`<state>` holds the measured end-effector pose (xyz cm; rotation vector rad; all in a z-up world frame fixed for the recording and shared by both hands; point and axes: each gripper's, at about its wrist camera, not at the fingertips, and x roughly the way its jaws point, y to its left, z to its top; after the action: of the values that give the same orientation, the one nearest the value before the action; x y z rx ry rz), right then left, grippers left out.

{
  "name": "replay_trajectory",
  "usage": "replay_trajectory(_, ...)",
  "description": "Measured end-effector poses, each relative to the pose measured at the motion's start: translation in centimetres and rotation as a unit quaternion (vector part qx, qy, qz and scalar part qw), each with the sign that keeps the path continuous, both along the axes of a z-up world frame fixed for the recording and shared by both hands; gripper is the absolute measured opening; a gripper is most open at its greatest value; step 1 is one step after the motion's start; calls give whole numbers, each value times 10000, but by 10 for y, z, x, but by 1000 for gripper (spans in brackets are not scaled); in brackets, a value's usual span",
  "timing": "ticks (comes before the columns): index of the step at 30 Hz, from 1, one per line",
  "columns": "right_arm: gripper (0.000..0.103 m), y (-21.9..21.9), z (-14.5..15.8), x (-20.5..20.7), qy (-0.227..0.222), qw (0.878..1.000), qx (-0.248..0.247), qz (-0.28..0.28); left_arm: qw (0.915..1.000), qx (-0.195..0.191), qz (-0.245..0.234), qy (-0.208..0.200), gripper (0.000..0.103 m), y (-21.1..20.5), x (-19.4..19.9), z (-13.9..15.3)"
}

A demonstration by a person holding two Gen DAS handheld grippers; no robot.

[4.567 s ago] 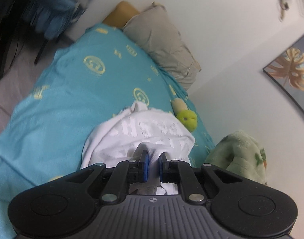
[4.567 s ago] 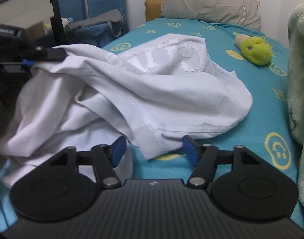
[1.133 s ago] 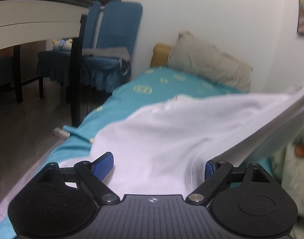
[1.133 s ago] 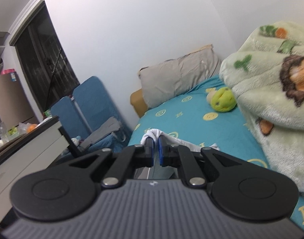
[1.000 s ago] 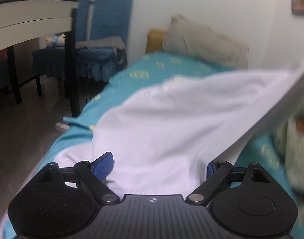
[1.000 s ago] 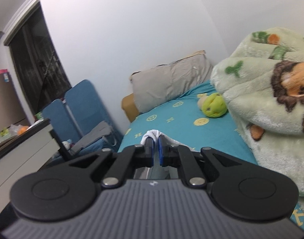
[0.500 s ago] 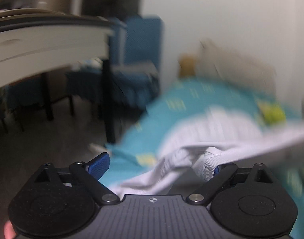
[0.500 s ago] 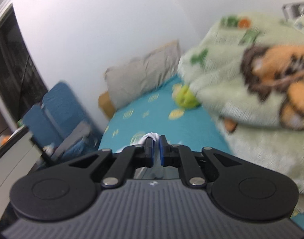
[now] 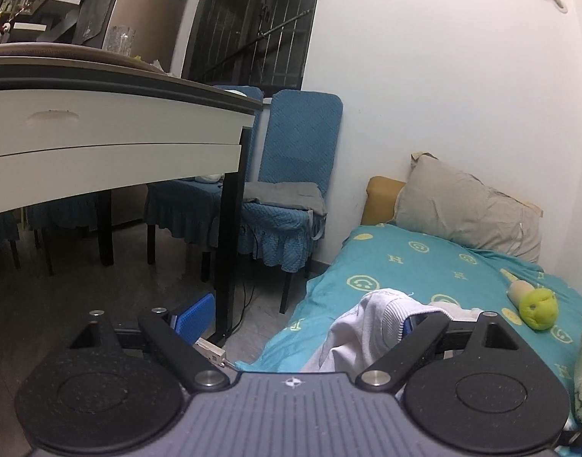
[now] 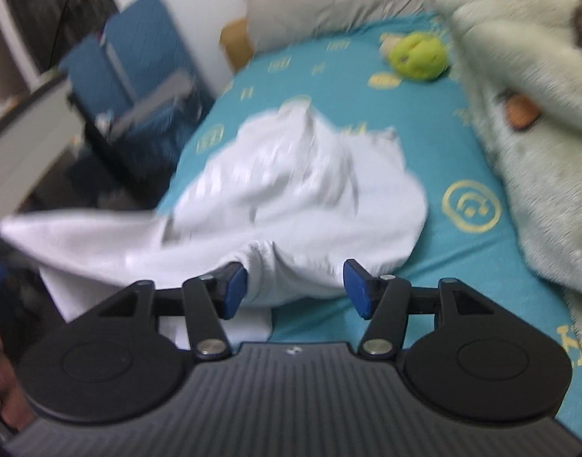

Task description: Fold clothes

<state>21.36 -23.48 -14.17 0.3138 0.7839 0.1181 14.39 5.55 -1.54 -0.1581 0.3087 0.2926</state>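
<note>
White shirt (image 10: 291,198) heaped on teal bed sheet (image 10: 454,160), one fold stretched off past the bed's left edge. Right tool (image 10: 294,285) spread wide, blue pads either side of the shirt's near bulge, gripping nothing. Left tool (image 9: 298,320) also spread wide, shirt's ribbed edge (image 9: 382,316) draped against its right finger. Green plush toy (image 10: 418,55) near the grey pillow (image 9: 470,209); fleece blanket (image 10: 531,76) along the right. White table (image 9: 111,129) and blue chair (image 9: 291,175) beside the bed.

Home bedroom: bed (image 9: 424,262), pillow (image 9: 466,209), desk (image 9: 111,125), chair (image 9: 291,198).
</note>
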Motion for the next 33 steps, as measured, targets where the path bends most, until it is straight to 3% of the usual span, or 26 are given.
replay_trajectory(3, 58, 17, -9, 1, 176, 9989, -305, 315, 10000, 35, -3, -12, 91, -1, 2, 0)
replay_trajectory(7, 58, 41, -10, -3, -13, 9946, -771, 688, 10000, 25, -10, -13, 91, -1, 4, 0)
replay_trajectory(10, 58, 51, -11, -4, -191, 9936, -907, 646, 10000, -12, -16, 10, 91, -1, 5, 0)
replay_trajectory(13, 58, 53, -18, 6, -221, 9944, -1004, 236, 10000, 13, -30, 2, 91, -3, 6, 0)
replay_trajectory(16, 57, 46, -32, 20, 24, 9918, -1263, -208, 9999, 119, 56, -8, 91, -6, 6, -2)
replay_trajectory(20, 57, 14, -35, 21, 74, 9855, -1147, -1249, 9996, 132, 219, 94, 92, -5, 11, -7)
replay_trajectory(24, 57, -8, 3, 4, -768, 9740, -885, -1939, 9969, 718, 287, -130, 92, -22, 7, -11)
replay_trajectory(26, 57, -19, 22, -4, -1187, 9636, -750, -2276, 9967, 693, 208, -356, 92, -25, 4, -4)
replay_trajectory(29, 57, -31, 68, -16, -1796, 9511, -441, -2475, 9950, 617, 206, -758, 94, -27, -2, 23)
replay_trajectory(33, 58, -39, 149, -31, -2516, 9354, -304, -2467, 9889, 503, 33, -1400, 94, -28, -13, 89)
